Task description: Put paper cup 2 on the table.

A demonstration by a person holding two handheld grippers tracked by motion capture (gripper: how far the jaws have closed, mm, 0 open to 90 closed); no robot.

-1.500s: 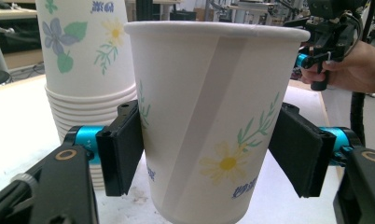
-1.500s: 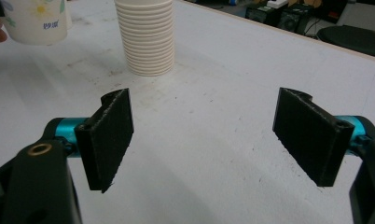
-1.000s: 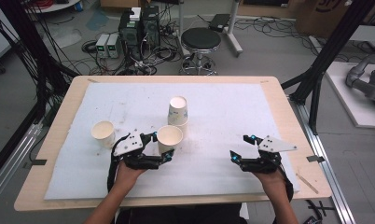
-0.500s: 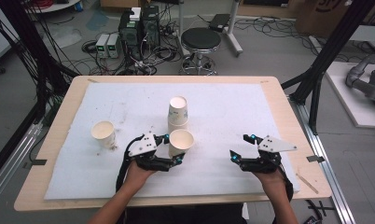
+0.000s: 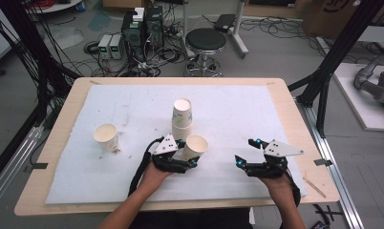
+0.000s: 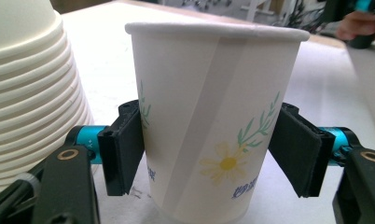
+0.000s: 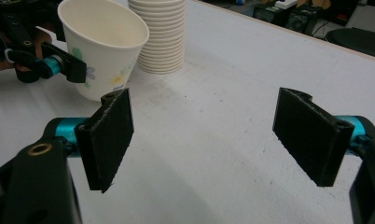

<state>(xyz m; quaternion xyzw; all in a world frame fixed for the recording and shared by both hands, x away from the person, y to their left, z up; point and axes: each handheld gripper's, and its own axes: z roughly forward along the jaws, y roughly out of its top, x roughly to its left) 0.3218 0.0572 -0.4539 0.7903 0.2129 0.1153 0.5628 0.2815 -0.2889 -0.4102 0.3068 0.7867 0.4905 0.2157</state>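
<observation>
White padding (image 5: 238,109) covers the wooden table (image 5: 56,129), seen from the high view.

Nearest the person, 2 hand-held tools sit low over the front of the pad. The left gripper (image 5: 189,153) is clamped on a paper cup (image 5: 196,147): in the left gripper view both black pads (image 6: 125,149) press flat against opposite sides of the cup's wall, below mid-height. The jaws have just been closing slightly, with the cup between them. The cup stands upright, mouth up, with a printed daisy and green sprigs on its wall, and its base appears to rest on the pad.

The right gripper (image 5: 245,151) is released, jaws apart with bare pad between them, well apart from the cup on its right. In the right gripper view its pads (image 7: 108,137) frame open white surface.

Just beyond the held cup, close beside it, stands a stack of cups (image 5: 182,119), nested, mouth up. Whether the cup touches the stack cannot be determined. A single cup (image 5: 106,136) stands alone farther left on the pad.

Beyond the table: a black stool (image 5: 206,45) and electronics boxes (image 5: 142,26) with cabling on the floor.
</observation>
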